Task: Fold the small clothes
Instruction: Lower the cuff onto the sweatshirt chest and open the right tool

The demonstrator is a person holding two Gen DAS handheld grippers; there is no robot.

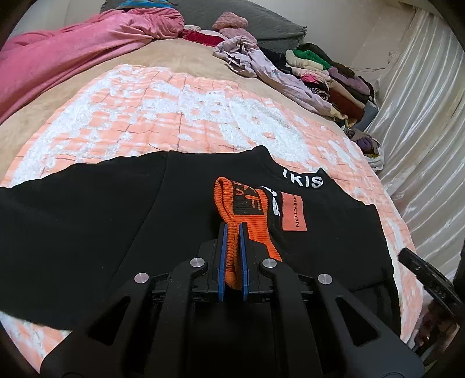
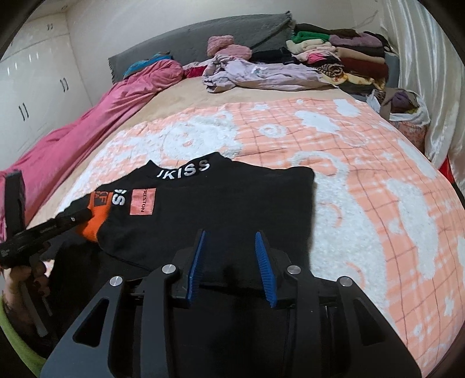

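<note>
Garment: black cotton sweatshirt [image 2: 221,209] flat on peach-and-white fleece blanket [image 2: 363,162] | left gripper [image 1: 232,229] pinching its orange ribbed cuff [image 1: 232,203], jaws pressed together | right gripper [image 2: 231,241] spread above sweatshirt's near edge, holding nothing

A wide bed [image 2: 180,96] fills the room, spread with a peach-and-white checked blanket [image 2: 363,174] over a beige sheet. A grey headboard [image 2: 238,35] stands against the plain pale wall [image 2: 174,17], with white wardrobe doors [image 2: 37,81] at the left. Shiny cream curtains [image 1: 421,116] hang along the right side, catching soft indoor light.
</note>
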